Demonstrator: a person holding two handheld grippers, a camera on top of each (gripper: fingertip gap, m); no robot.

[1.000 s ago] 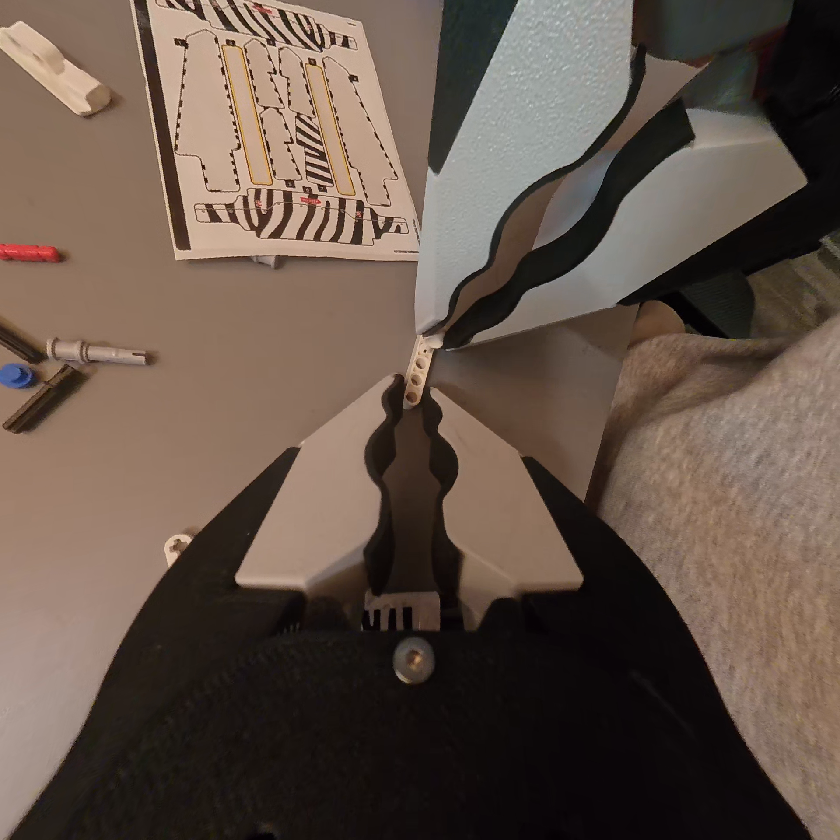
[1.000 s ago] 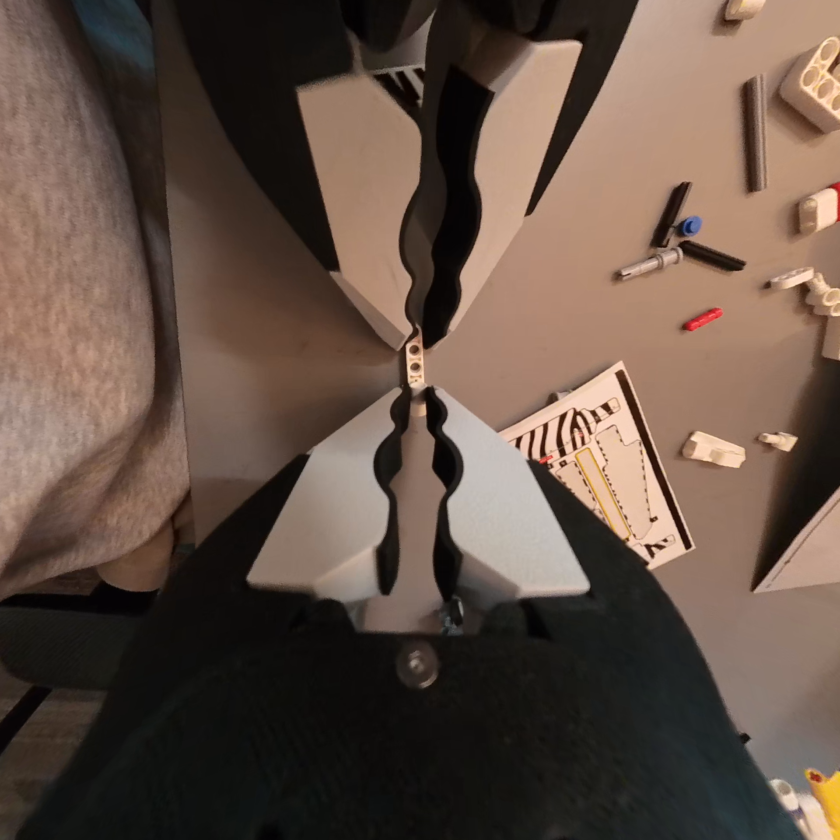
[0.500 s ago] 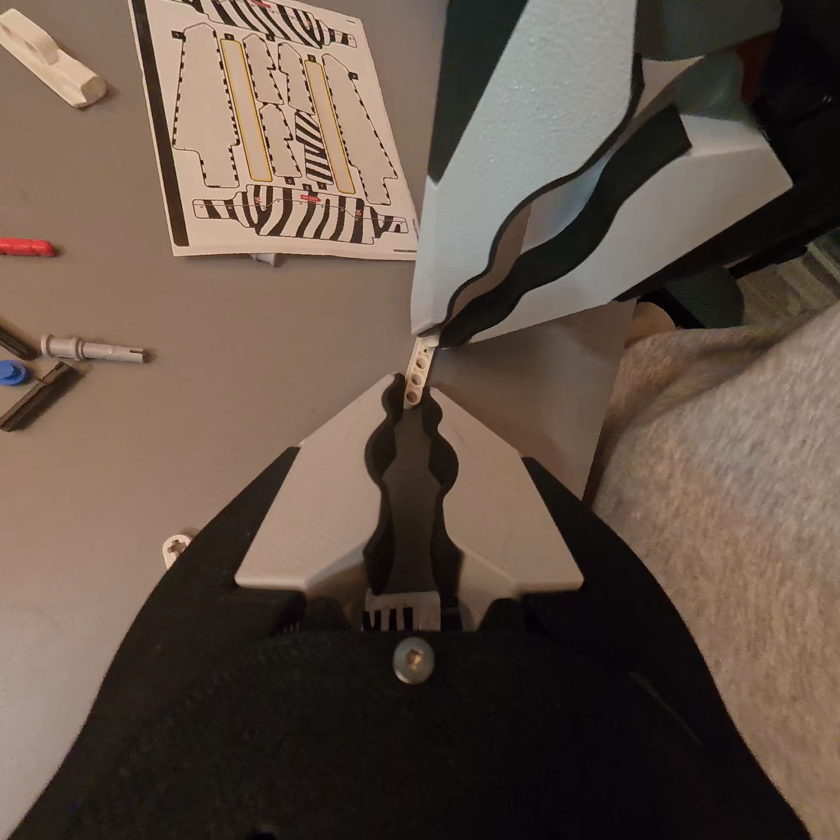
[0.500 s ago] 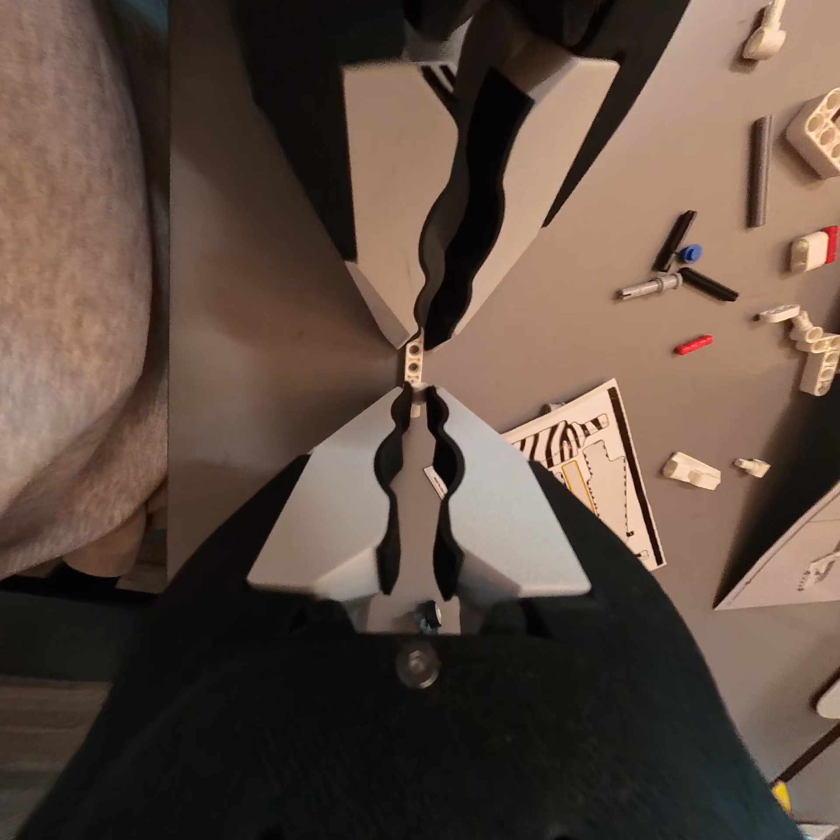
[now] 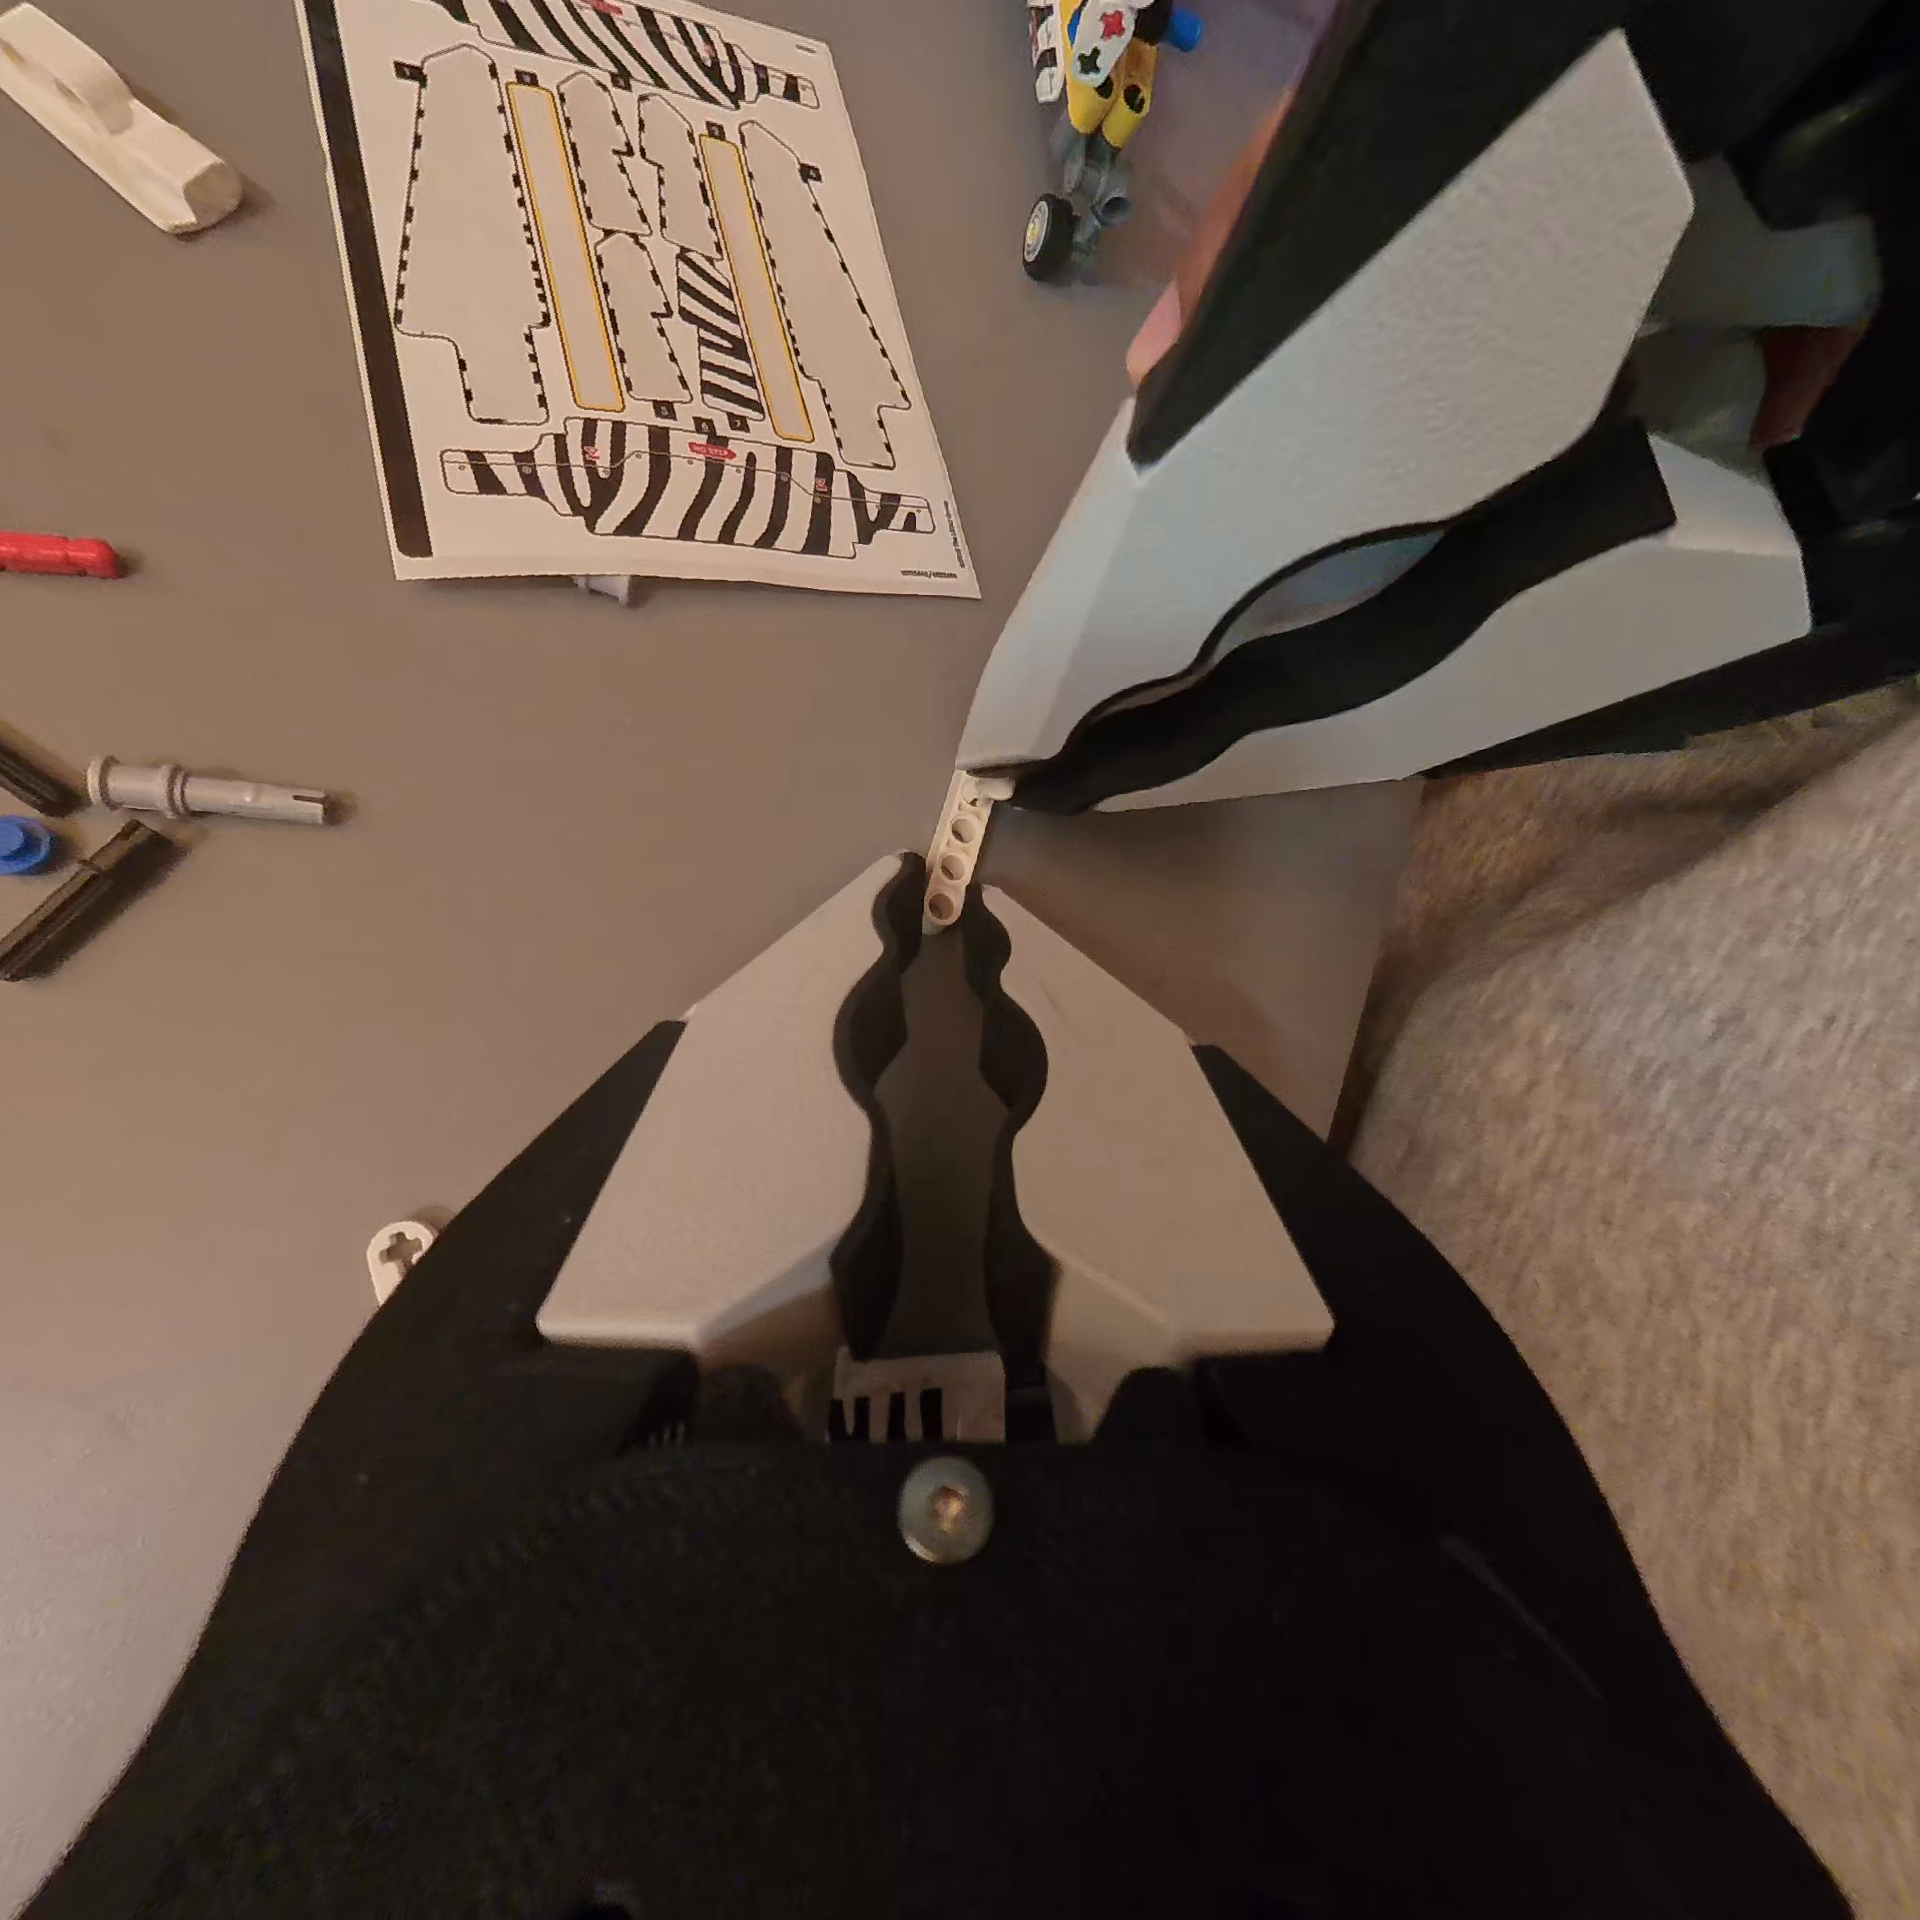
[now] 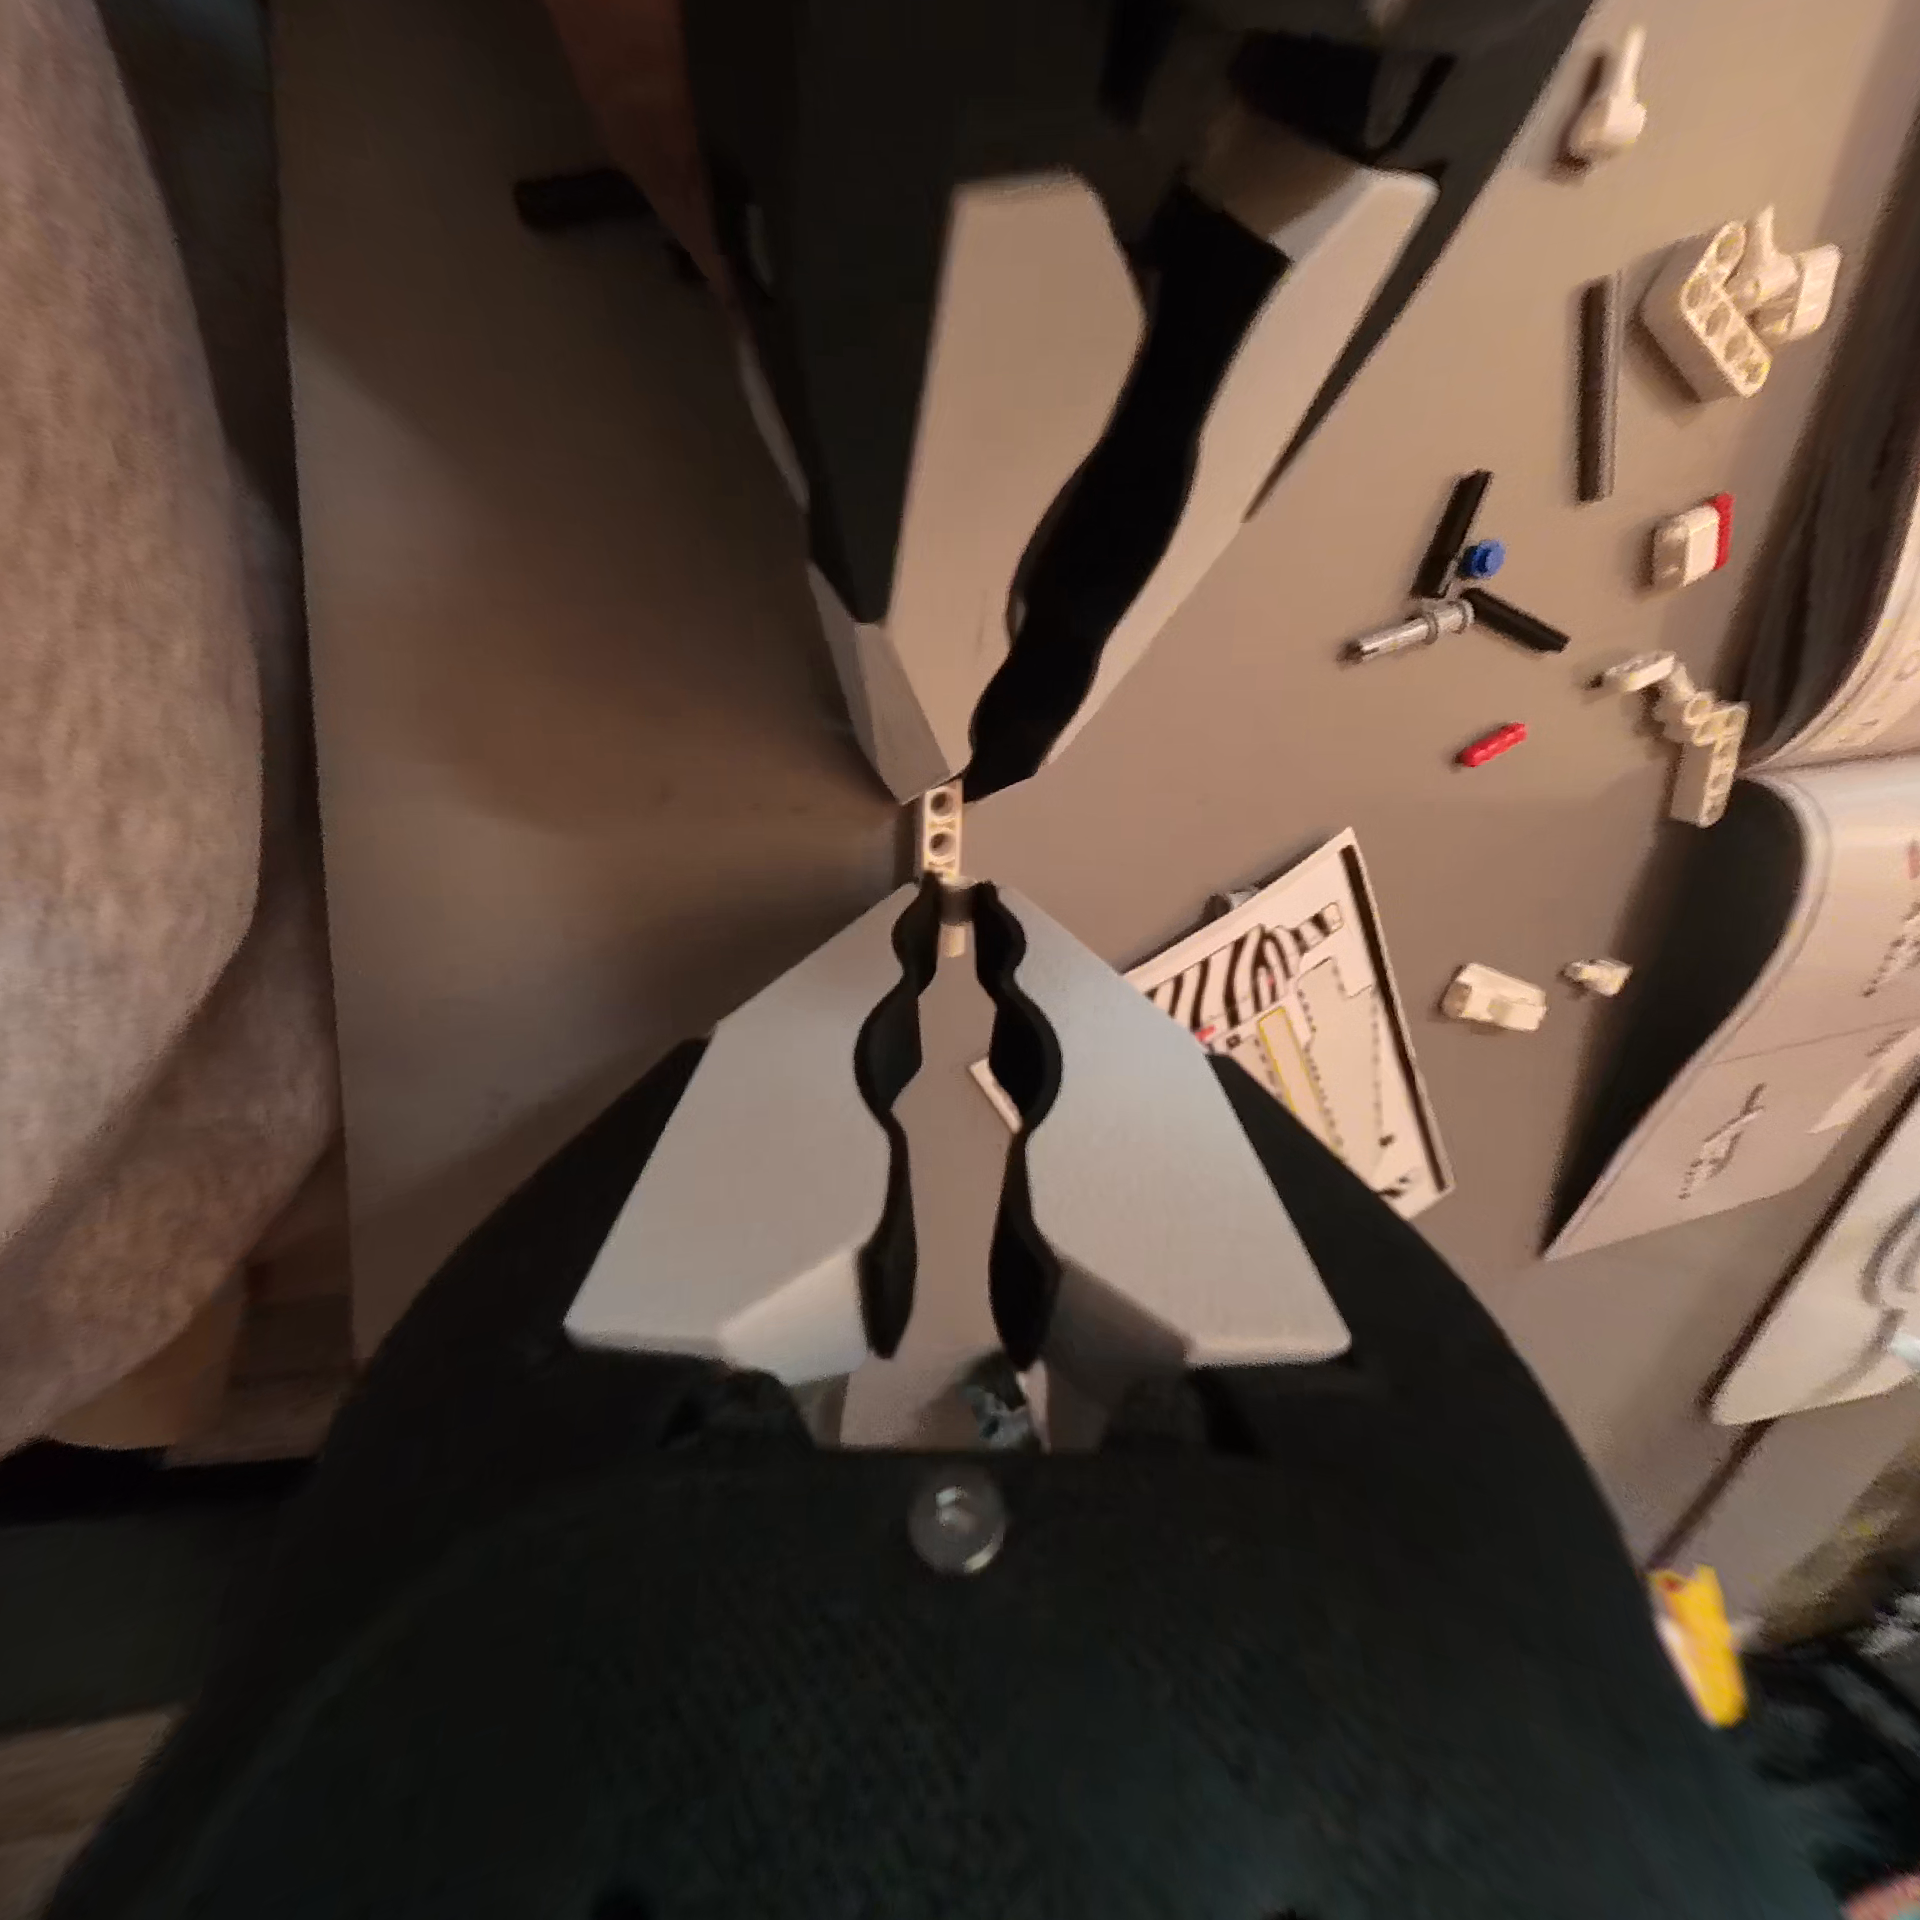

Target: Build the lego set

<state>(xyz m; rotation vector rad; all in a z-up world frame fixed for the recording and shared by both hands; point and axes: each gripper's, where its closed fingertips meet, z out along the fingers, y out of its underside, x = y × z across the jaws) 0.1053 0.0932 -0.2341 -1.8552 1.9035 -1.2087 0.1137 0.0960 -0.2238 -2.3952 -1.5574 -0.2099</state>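
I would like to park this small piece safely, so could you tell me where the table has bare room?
Bare grey table lies between the sticker sheet and the left gripper, right of the grey pin. It is crowded around the pin, blue stud and black rods.

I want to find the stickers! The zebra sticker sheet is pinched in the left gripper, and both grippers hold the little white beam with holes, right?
Not quite. The zebra sticker sheet lies flat on the grey table, unheld, as the left wrist view shows. The left gripper and right gripper do both pinch the white beam.
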